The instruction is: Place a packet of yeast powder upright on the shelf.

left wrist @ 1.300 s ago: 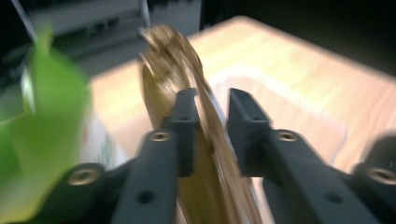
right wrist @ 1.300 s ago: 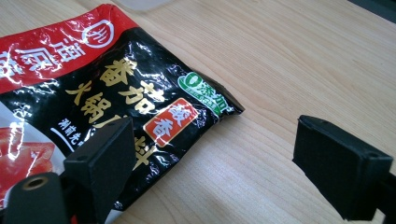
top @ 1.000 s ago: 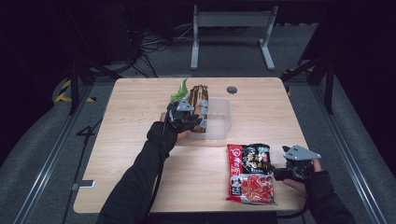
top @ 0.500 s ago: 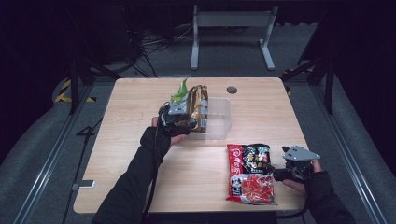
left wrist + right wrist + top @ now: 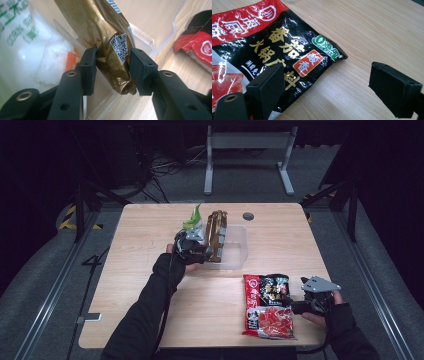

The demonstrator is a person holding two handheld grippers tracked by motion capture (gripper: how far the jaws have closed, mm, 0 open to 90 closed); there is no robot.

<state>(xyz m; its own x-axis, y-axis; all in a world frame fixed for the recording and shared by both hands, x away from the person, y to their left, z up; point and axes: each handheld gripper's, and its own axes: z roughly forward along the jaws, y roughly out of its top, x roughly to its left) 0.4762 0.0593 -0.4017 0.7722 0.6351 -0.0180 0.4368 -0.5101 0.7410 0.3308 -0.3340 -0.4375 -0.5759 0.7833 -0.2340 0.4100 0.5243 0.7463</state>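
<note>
The crinkled gold foil packet (image 5: pixel 217 235) stands on edge in the clear plastic tub (image 5: pixel 239 251), approx. mid-table, slightly toward the far edge. Its long axis runs from the near side to the far side of the table, near end leaning over the tub's near-left wall. The left gripper (image 5: pixel 196 251) has its jaws clamped on that near end; in the left gripper view both pads press the foil (image 5: pixel 110 50) either side of a QR-code label, jaws partly closed and just closing further. A white-and-green plastic bag (image 5: pixel 194 222) sits just beside the packet, on its left.

The right gripper (image 5: pixel 299 306) rests near the table's near-right corner, jaws wide apart, holding nothing. A red-and-black glossy sauce pouch (image 5: pixel 267 304) lies flat w/ its long axis near-to-far; one pad overlaps its edge in the right gripper view (image 5: pixel 274 57).
</note>
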